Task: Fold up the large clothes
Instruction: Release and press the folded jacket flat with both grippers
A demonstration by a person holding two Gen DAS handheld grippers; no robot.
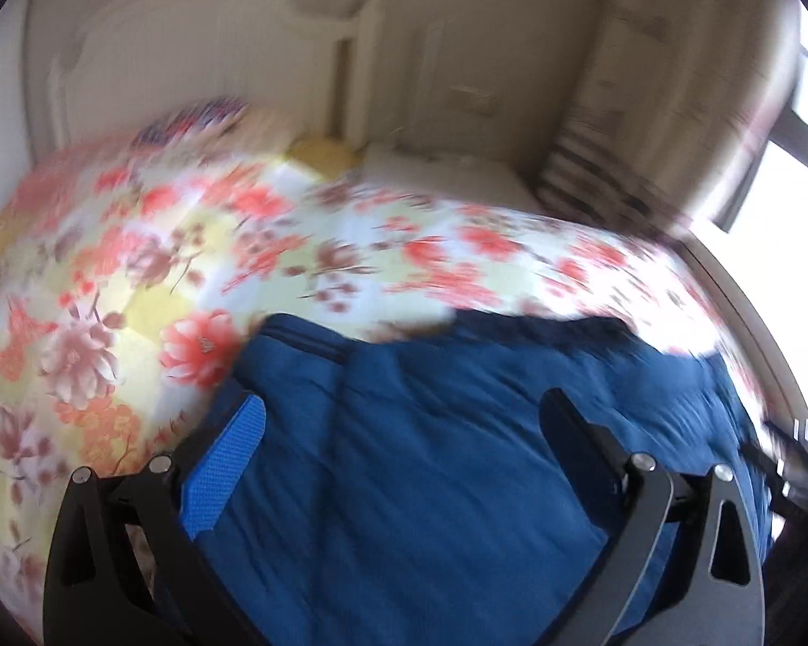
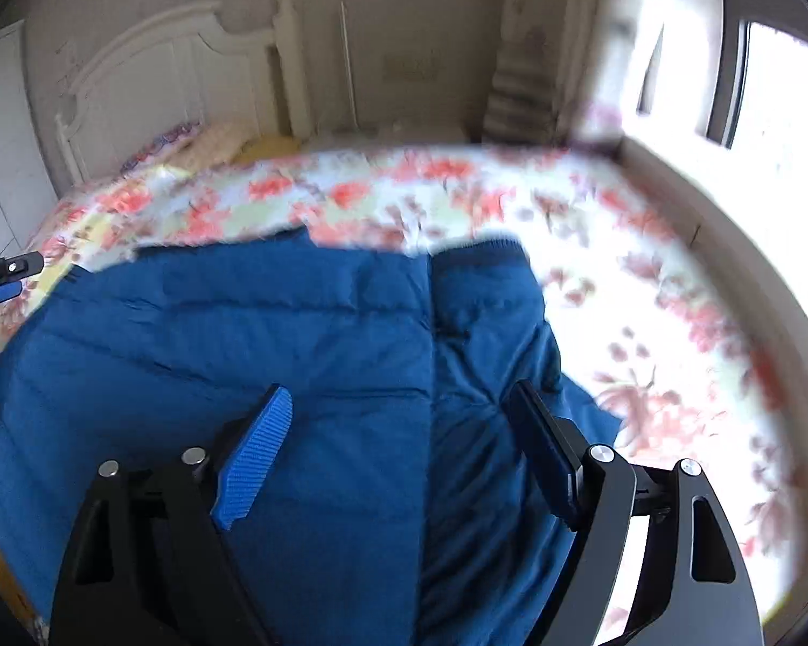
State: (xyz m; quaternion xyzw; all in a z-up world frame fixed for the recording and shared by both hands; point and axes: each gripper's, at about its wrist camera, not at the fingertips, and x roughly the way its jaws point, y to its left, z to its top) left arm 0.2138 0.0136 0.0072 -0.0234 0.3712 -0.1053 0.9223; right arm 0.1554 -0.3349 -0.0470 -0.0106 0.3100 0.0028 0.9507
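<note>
Garment: a blue padded jacket [image 2: 274, 344] is spread flat on the floral bedspread [image 2: 646, 290].
Left claw [image 1: 404, 420]: released, jaws wide, held above the jacket with nothing between them.
Right claw [image 2: 404, 414]: released, jaws wide, held above the jacket's folded-in right part.
Edges: the jacket's far edge lies short of the headboard [image 2: 151, 70].
Open room: bare bedspread is seen beyond and to the right.
</note>
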